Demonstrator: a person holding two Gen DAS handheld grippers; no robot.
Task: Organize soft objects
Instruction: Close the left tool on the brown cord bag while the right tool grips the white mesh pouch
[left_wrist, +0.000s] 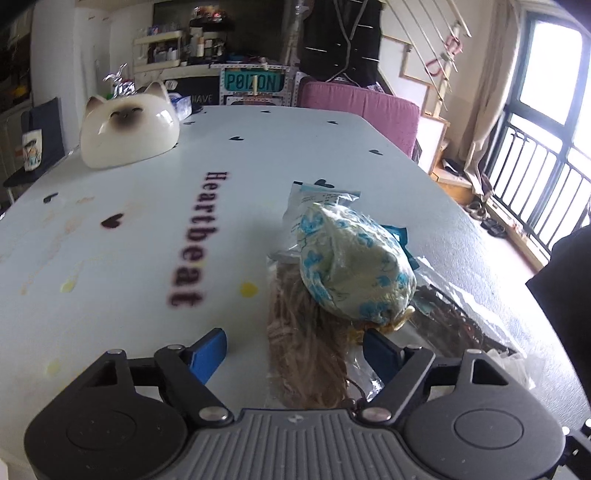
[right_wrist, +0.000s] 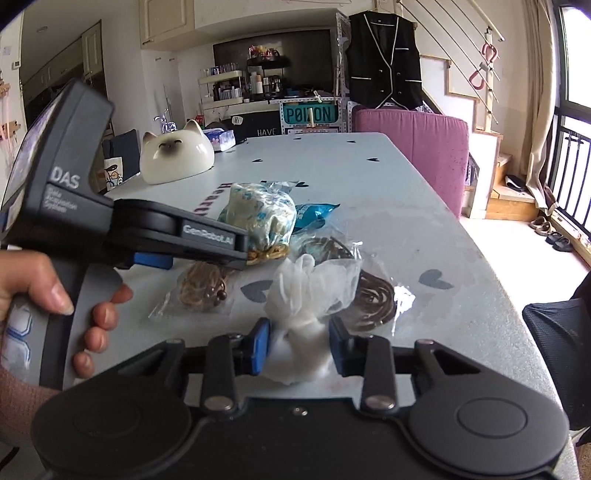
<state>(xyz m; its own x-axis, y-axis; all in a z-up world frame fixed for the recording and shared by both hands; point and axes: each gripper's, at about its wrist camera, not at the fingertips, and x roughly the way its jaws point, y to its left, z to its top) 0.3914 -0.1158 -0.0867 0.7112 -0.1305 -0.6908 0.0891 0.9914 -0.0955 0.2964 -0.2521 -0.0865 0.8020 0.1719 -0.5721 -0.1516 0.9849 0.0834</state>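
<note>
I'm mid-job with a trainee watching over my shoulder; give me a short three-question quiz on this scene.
1. True or false: the cat-shaped container stands on the table.
2. What lies between the right gripper fingers: (a) white mesh pouf, (b) blue-patterned bundle, (c) tissue pack?
3. Which packet lies under the left gripper?

Key: 1 true. 2 (a). 3 the clear bag of tan cord.

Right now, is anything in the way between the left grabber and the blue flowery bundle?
Nothing visible blocks it. The left gripper hangs with jaws apart just short of the flowery cloth bundle. Only the clear bag of tan cord lies flat underneath, on the table. The right gripper is busy around the white mesh pouch.
</note>
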